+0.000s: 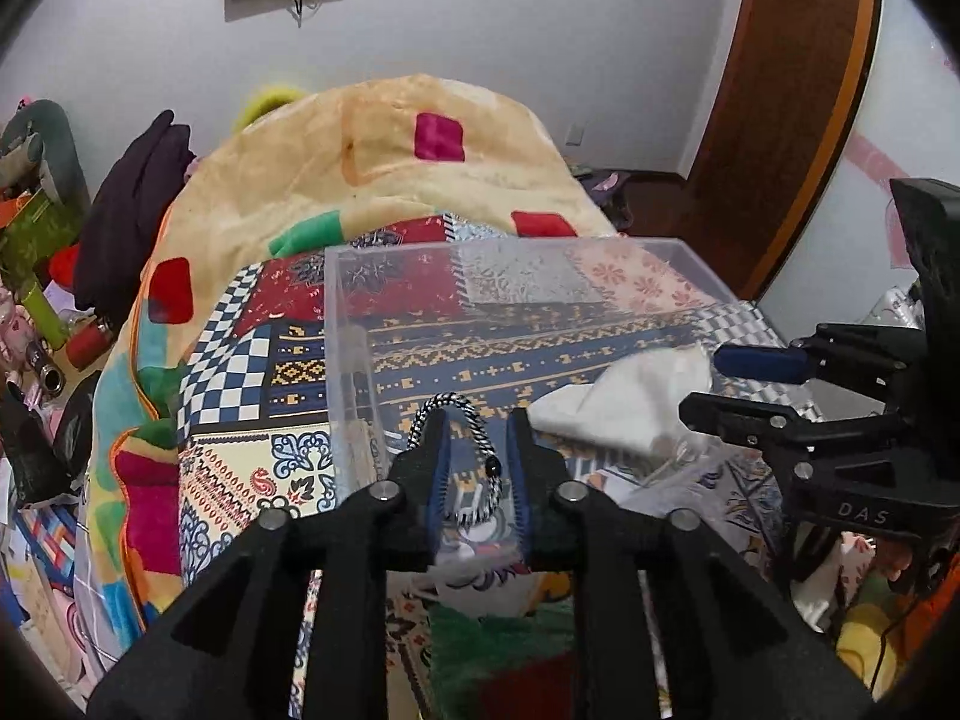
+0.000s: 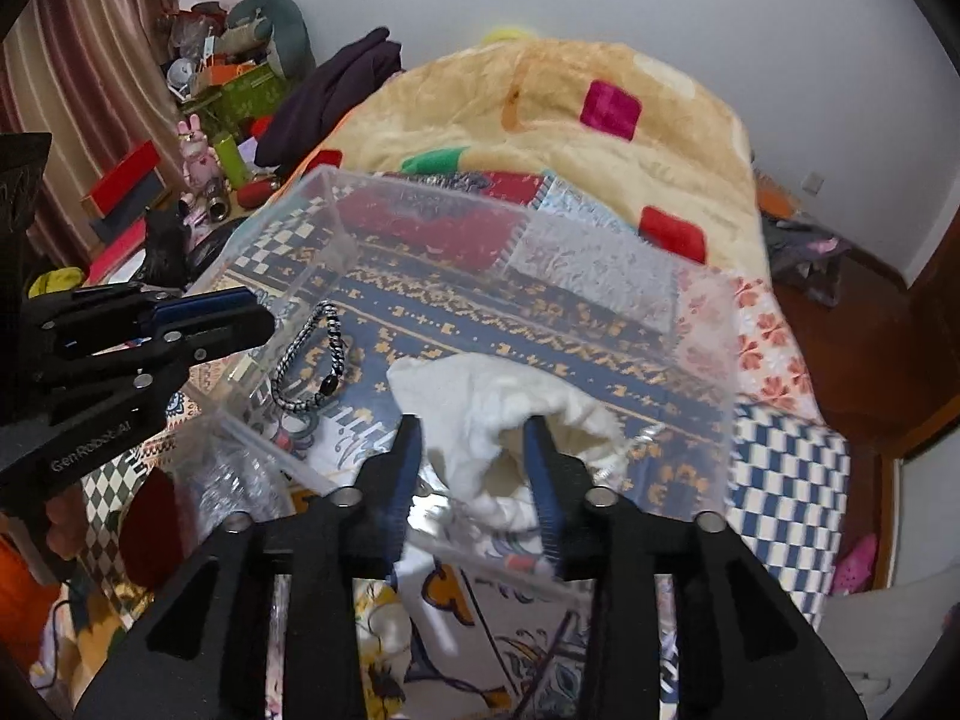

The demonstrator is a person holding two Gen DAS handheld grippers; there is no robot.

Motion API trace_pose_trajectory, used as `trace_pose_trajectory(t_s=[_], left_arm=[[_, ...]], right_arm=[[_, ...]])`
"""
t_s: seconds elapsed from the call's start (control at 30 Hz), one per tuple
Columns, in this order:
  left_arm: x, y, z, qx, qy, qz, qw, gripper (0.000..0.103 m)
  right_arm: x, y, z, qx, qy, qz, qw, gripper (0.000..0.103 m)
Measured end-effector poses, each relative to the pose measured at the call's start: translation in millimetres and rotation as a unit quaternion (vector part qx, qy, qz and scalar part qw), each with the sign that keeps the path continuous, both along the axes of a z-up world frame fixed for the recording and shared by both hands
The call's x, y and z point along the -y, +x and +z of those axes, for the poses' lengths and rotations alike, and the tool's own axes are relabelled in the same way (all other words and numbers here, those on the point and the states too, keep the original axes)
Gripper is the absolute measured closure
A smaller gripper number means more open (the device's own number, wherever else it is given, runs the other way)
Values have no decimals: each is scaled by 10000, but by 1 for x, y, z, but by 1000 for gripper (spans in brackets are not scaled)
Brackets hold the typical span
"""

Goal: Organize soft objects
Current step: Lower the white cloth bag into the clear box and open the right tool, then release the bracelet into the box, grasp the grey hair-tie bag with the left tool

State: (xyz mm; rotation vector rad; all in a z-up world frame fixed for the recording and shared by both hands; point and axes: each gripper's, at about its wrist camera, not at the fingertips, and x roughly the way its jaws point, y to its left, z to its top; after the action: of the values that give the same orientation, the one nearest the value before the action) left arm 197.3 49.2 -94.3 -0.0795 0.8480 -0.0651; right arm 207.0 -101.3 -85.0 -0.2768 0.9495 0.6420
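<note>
A clear plastic box [image 1: 354, 324] [image 2: 336, 198] stands on the patterned bedspread. Inside it lie a black-and-white braided cord loop [image 1: 474, 462] [image 2: 312, 360] and a white fluffy cloth [image 1: 630, 402] [image 2: 498, 414]. My left gripper [image 1: 477, 462] is open, its jaws either side of the cord loop, which lies loose between them. My right gripper [image 2: 474, 456] is open, its jaws either side of the white cloth over the box's near wall. Each gripper also shows in the other's view: the right one [image 1: 720, 384] and the left one [image 2: 240, 318].
A yellow blanket with coloured squares [image 1: 390, 168] [image 2: 570, 120] is heaped on the bed behind the box. A cluttered side table [image 2: 198, 138] with boxes, bottles and toys stands at the left. A wooden door [image 1: 780, 90] is at the right.
</note>
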Motion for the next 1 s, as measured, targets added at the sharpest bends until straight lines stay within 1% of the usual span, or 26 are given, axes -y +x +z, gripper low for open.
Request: trace_pose_trajectory(t_s=[0.07,0.1,0.23,0.27,0.3,0.33,0.4,0.43,0.57,0.63,0.77,0.9,1.0], left_arm=[[0,-9,9,133,-31,1,9999,70],[1,-12,13,178,-29,8,9998,67],[1,-32,31,468,-70,49,9989,50],[1,-37,34,529,-80,53,9986,45],[3,-44,39,617,-72,35,9981,43],[3,-48,41,667,-53,15,9978,39],[5,-58,44,754,26,8,9972,34],[5,-62,45,786,64,18,9969,30],[4,-78,43,776,16,28,9970,22],[4,-83,41,761,5,45,9971,19],[8,-91,32,707,39,56,9975,14],[19,-95,16,585,184,-24,9981,14],[25,-92,5,419,118,-124,9990,14]], right_arm=[[4,-8,8,175,31,-19,9998,56],[7,-12,13,257,63,-30,9996,54],[18,-27,34,606,190,-91,9979,48],[21,-32,39,699,225,-120,9972,42],[25,-37,44,815,259,-156,9962,34],[29,-42,48,953,300,-202,9948,31],[37,-53,57,1209,354,-317,9915,18],[40,-58,60,1279,387,-354,9904,17],[54,-73,64,1405,457,-471,9879,2],[60,-80,62,1422,437,-527,9875,0],[73,-90,47,1254,312,-640,9895,0],[88,-92,16,841,92,-848,9928,0],[103,-88,-8,476,-33,-1064,9932,0]])
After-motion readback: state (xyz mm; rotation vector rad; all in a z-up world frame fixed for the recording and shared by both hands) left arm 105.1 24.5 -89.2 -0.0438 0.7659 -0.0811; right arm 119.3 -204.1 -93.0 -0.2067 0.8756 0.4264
